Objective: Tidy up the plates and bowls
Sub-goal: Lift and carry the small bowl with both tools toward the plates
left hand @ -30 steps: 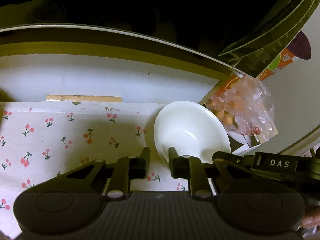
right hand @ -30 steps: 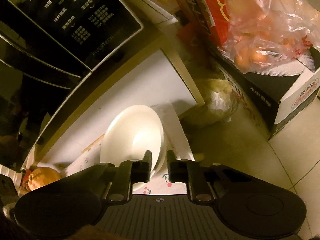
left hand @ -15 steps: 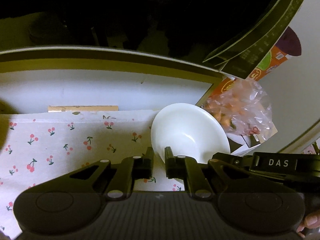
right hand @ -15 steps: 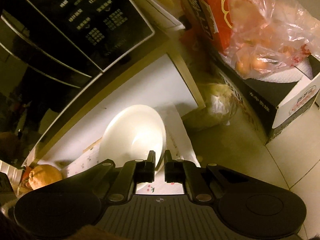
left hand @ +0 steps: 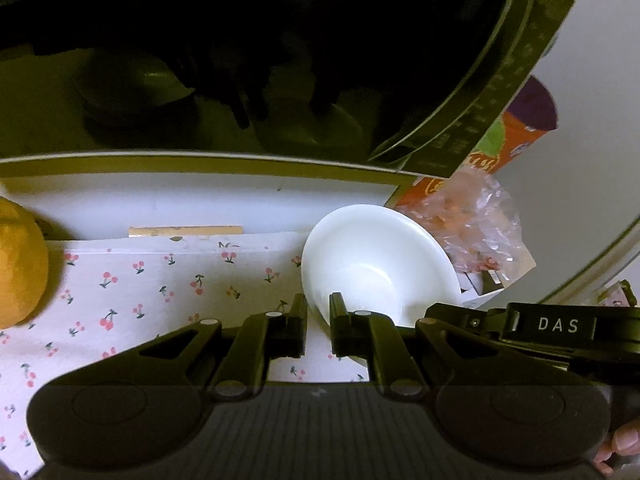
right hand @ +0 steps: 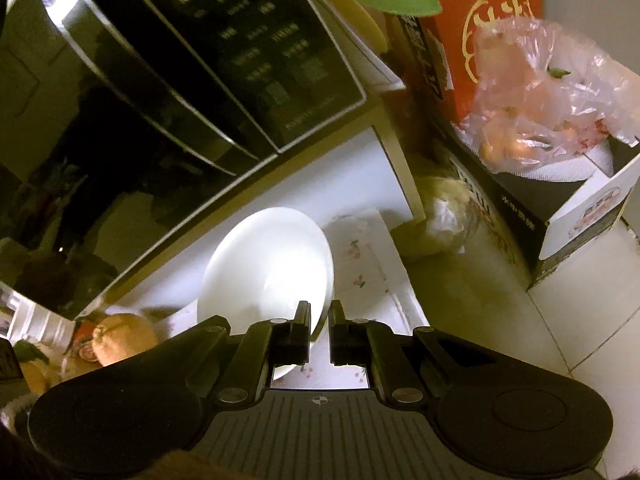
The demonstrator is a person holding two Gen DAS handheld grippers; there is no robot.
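Since the earlier frames both grippers have closed on the white bowl (left hand: 380, 268) and risen with it — the cherry-print cloth (left hand: 160, 280) now lies lower under it and an orange fruit (left hand: 20, 264) has come into the left view. Left gripper (left hand: 318, 320): jaws nearly closed, pinching the bowl's near rim at its left side. Right gripper (right hand: 320, 326): jaws likewise nearly closed, clamped on the rim at the bowl's (right hand: 268, 268) right side; its black body crosses the lower right of the left view. Bowl: held between the two grippers, tilted, above the right end of the cloth; whether its base is clear of the cloth cannot be told. Behind it — a dark glossy appliance (right hand: 208, 64) with a printed control panel on a white surface (left hand: 180, 208). To the right, an open carton (right hand: 560, 200) holds a clear plastic bag (right hand: 536, 112) of orange items; a red box (right hand: 476, 16) stands behind.
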